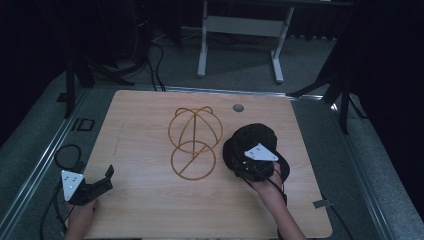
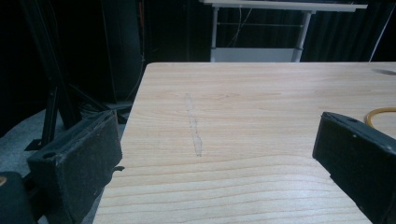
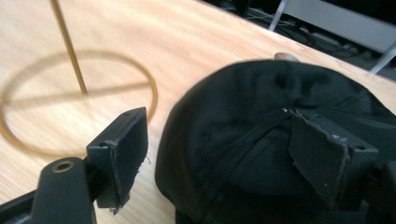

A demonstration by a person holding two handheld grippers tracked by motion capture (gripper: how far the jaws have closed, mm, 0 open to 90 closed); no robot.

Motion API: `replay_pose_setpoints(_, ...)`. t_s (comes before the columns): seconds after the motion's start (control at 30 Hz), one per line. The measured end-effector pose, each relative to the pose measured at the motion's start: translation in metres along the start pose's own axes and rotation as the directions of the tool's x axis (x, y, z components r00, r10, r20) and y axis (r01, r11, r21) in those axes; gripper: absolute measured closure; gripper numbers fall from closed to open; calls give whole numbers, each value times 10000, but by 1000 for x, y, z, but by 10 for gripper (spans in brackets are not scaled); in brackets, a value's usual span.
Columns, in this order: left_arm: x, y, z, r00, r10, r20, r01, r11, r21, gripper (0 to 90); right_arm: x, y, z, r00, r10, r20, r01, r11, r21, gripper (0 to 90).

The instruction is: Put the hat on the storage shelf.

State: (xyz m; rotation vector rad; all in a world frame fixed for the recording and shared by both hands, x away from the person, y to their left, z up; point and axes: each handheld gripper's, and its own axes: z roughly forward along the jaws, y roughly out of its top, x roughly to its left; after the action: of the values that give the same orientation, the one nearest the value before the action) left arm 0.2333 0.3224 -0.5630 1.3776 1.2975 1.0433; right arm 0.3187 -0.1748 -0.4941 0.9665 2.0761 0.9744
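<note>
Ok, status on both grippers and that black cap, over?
Left gripper open, idle at table's near left corner. Right gripper open, jaws astride black cap, not clamped. Wire stand just left of cap, untouched.

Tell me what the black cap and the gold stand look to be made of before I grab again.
Black cap: looks like soft woven fabric, matte; fine ribbing and folds show in the right gripper view. Gold stand: probably thin metal wire or rod with a brass-like finish; slim, rigid hoops hold their shape on the wooden table.
</note>
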Motion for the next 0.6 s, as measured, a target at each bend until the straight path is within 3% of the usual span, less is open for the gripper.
replay_pose_setpoints(0.1, 0, 0, 0, 10000, -9, 10, 9, 10000, 7, 17, 9, -2, 5, 9928, -887, 810, 868, 9959, 270, 254)
replay_pose_setpoints(0.23, 1, 0, 0, 10000, -46, 47, 46, 10000, 16, 16, 20, -7, 17, 9587, -2390, 1541, 2245, 9687, 1058, 339)
replay_pose_setpoints(0.3, 0, 0, 0, 10000, -39, 68, 39, 10000, 15, 16, 21, -10, 22, 9517, -2601, 1629, 2425, 9626, 1206, 386)
replay_pose_setpoints(0.4, 1, 0, 0, 10000, -47, 67, 47, 10000, 19, 17, 20, -10, 25, 9546, -2511, 1602, 2331, 9646, 1230, 523)
replay_pose_setpoints(0.43, 1, 0, 0, 10000, -57, 72, 57, 10000, 23, 17, 18, -9, 26, 9576, -2436, 1537, 2258, 9662, 1247, 665)
replay_pose_setpoints(0.47, 1, 0, 0, 9999, -74, 72, 74, 10000, 12, 17, 16, -9, 27, 9704, -2103, 1186, 1964, 9732, 1194, 715)
replay_pose_setpoints(0.57, 1, 0, 0, 9999, -73, 85, 72, 10000, 18, 17, 11, -10, 30, 9751, -1801, 1294, 1647, 9789, 1212, 876)
replay_pose_setpoints(0.6, 1, 0, 0, 9999, -79, 82, 79, 10000, 23, 17, 8, -9, 30, 9798, -1563, 1250, 1419, 9829, 1173, 887)
